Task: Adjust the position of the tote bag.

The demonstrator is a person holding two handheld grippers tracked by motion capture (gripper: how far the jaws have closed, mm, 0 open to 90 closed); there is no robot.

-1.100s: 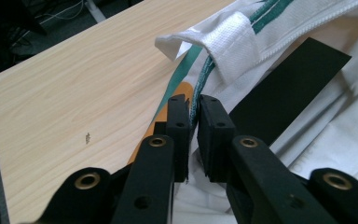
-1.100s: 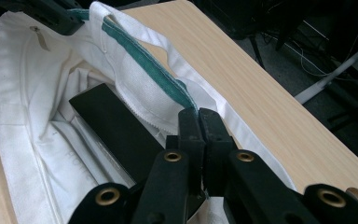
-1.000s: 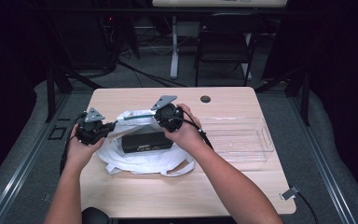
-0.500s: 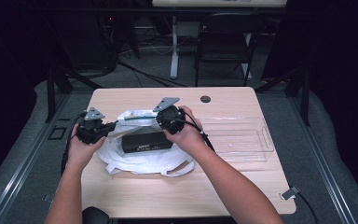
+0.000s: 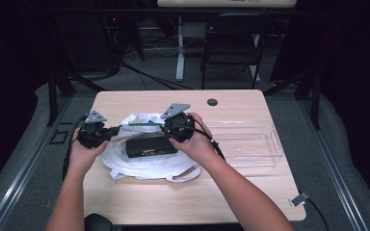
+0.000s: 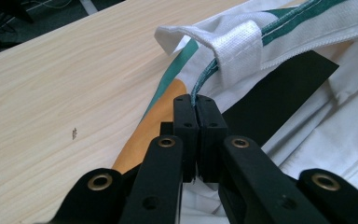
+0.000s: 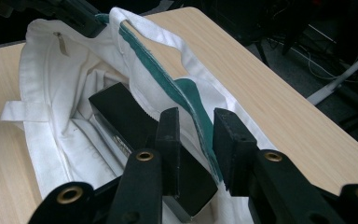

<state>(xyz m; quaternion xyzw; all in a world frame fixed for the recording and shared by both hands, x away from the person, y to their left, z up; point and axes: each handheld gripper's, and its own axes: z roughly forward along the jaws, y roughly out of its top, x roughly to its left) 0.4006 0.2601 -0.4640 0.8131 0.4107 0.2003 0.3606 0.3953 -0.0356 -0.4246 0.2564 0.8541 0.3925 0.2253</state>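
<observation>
A white cloth bag (image 5: 149, 166) with a green-trimmed rim lies open on the wooden table (image 5: 173, 202). A black box (image 5: 151, 145) lies flat inside it. At the bag's left side, my left gripper (image 5: 107, 132) is shut on the green rim; the left gripper view shows the jaws (image 6: 198, 105) pinching the trim beside a white strap loop (image 6: 237, 51). My right gripper (image 5: 166, 126) is at the rim's far right part. Its jaws (image 7: 198, 123) stand apart with the green rim (image 7: 186, 100) running between them, above the black box (image 7: 121, 109).
A clear plastic tray (image 5: 250, 144) sits on the table right of the bag. A small black round cap (image 5: 212, 102) is set in the tabletop near the far edge. A dark folding chair (image 5: 231, 48) stands beyond the table.
Both grippers have drifted slightly toward the person while staying at the bag's rim. The bag and box stay in place.
</observation>
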